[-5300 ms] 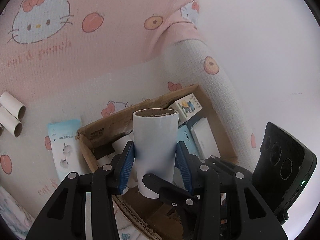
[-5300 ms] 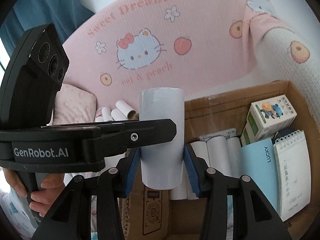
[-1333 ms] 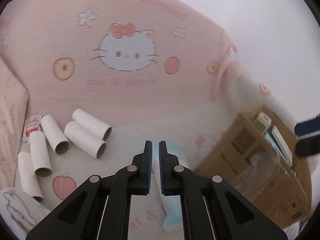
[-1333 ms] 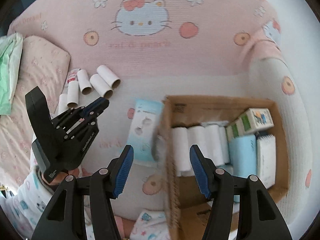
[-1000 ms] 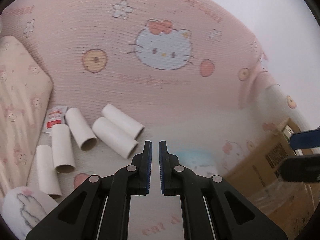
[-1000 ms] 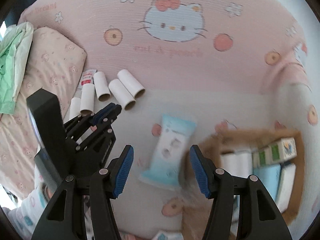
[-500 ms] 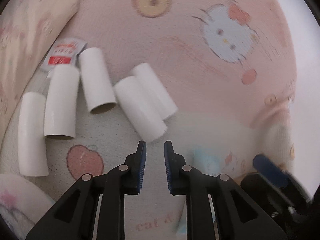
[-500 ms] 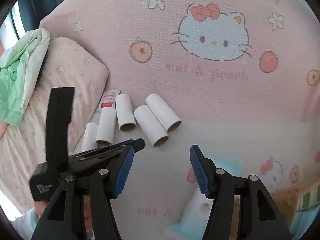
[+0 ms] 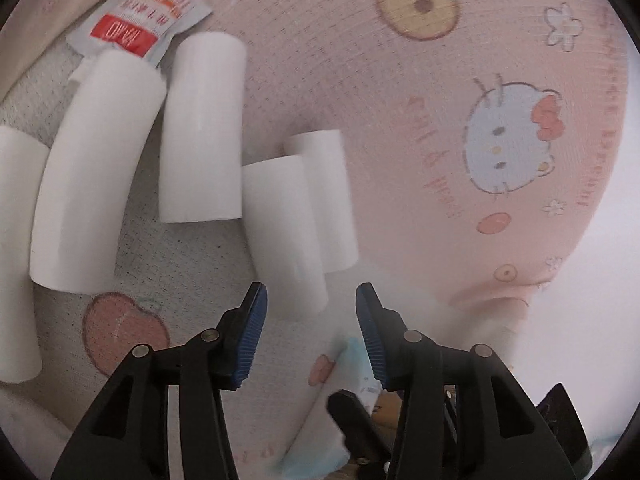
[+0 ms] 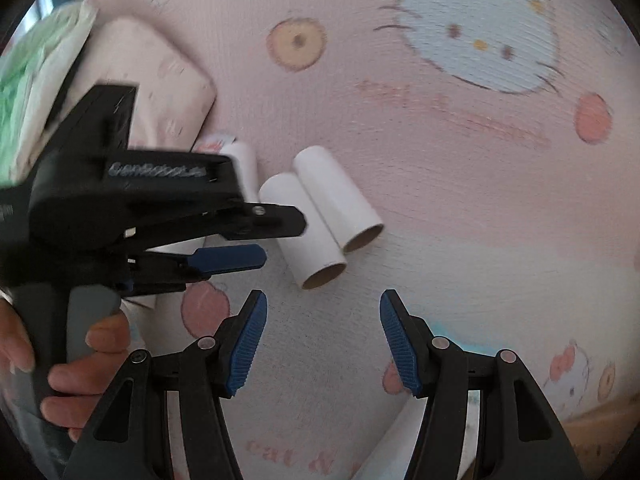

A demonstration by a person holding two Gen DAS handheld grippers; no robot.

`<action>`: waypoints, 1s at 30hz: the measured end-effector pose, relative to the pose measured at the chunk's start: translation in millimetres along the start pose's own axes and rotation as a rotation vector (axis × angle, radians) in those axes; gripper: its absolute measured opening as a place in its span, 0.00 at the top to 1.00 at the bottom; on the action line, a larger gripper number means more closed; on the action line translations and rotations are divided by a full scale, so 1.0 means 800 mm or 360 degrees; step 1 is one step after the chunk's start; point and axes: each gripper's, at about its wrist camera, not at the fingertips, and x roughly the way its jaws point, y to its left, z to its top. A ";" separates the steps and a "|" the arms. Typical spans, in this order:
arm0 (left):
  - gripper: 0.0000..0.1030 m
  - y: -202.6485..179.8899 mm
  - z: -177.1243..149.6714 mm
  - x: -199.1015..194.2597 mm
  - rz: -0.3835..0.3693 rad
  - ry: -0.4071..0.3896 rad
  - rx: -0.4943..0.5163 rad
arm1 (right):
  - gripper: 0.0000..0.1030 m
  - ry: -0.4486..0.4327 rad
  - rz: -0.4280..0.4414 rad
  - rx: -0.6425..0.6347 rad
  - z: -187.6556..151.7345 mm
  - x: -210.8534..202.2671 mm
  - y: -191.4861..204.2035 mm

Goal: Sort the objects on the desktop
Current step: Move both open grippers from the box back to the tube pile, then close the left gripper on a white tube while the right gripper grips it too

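Several white cardboard tubes lie on the pink cartoon-cat blanket (image 9: 400, 128). A side-by-side pair is nearest: one tube (image 9: 284, 232) and its neighbour (image 9: 326, 200), seen again as tube (image 10: 304, 228) and tube (image 10: 340, 200). My left gripper (image 9: 311, 300) hovers just over the near end of the closer tube. Its jaws are opening, and the pads stand apart from the tube. Three more tubes (image 9: 202, 132) lie further left. My right gripper (image 10: 322, 320) is open and empty, just short of the pair's brown open ends. The left gripper (image 10: 284, 240) reaches in from the left, with a hand (image 10: 80, 360) on its handle.
A red and white sachet (image 9: 136, 20) lies under the far tubes. A pale blue wipes pack (image 9: 320, 440) lies near the bottom of the left wrist view. A pink pillow (image 10: 160, 92) and a green cloth (image 10: 24, 80) sit at the left. A cardboard box corner (image 10: 600, 432) shows at lower right.
The left gripper's jaws went from shut to wide apart. It rolled and came down close over the tubes. The right gripper also sank toward the tube pair, and the box slid out of view.
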 end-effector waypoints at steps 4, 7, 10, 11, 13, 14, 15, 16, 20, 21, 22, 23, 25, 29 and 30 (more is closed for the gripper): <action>0.51 0.004 0.003 0.005 -0.0047 0.0018 -0.0046 | 0.45 0.0070 0.0026 -0.0061 0.006 0.023 0.003; 0.51 0.010 0.006 0.008 -0.0093 0.0024 -0.0105 | 0.45 0.0051 0.0015 -0.0125 0.013 0.030 0.006; 0.51 0.027 0.009 0.018 -0.0190 0.0091 -0.0270 | 0.45 0.0021 0.0049 -0.0116 0.022 0.039 0.002; 0.51 0.033 0.009 0.019 -0.0189 0.0091 -0.0313 | 0.45 0.0021 0.0062 -0.0107 0.024 0.042 0.000; 0.52 0.037 0.010 0.019 -0.0162 0.0061 -0.0342 | 0.45 0.0038 0.0088 -0.0062 0.027 0.056 -0.007; 0.52 0.037 0.010 0.018 -0.0162 0.0048 -0.0343 | 0.45 0.0051 0.0101 -0.0037 0.028 0.061 -0.010; 0.52 0.036 0.010 0.018 -0.0167 0.0049 -0.0338 | 0.45 0.0062 0.0108 -0.0021 0.028 0.065 -0.012; 0.52 0.036 0.010 0.018 -0.0177 0.0052 -0.0331 | 0.45 0.0069 0.0112 -0.0018 0.029 0.067 -0.012; 0.52 0.037 0.009 0.024 -0.0184 0.0077 -0.0342 | 0.45 0.0083 0.0089 -0.0150 0.028 0.071 -0.002; 0.52 0.040 0.009 0.026 -0.0190 0.0088 -0.0365 | 0.45 0.0096 0.0055 -0.0201 0.028 0.073 0.002; 0.52 0.043 0.008 0.027 -0.0192 0.0097 -0.0383 | 0.45 0.0102 0.0039 -0.0232 0.029 0.075 0.005; 0.52 0.044 0.008 0.027 -0.0195 0.0099 -0.0391 | 0.45 0.0100 0.0041 -0.0248 0.030 0.076 0.006; 0.52 0.044 0.009 0.026 -0.0183 0.0080 -0.0385 | 0.45 0.0098 0.0063 -0.0243 0.032 0.078 0.007; 0.52 0.049 0.009 0.023 -0.0153 0.0050 -0.0386 | 0.45 0.0111 0.0104 -0.0217 0.032 0.082 0.005; 0.52 0.051 0.009 0.025 -0.0149 0.0057 -0.0396 | 0.45 0.0120 0.0108 -0.0222 0.031 0.084 0.005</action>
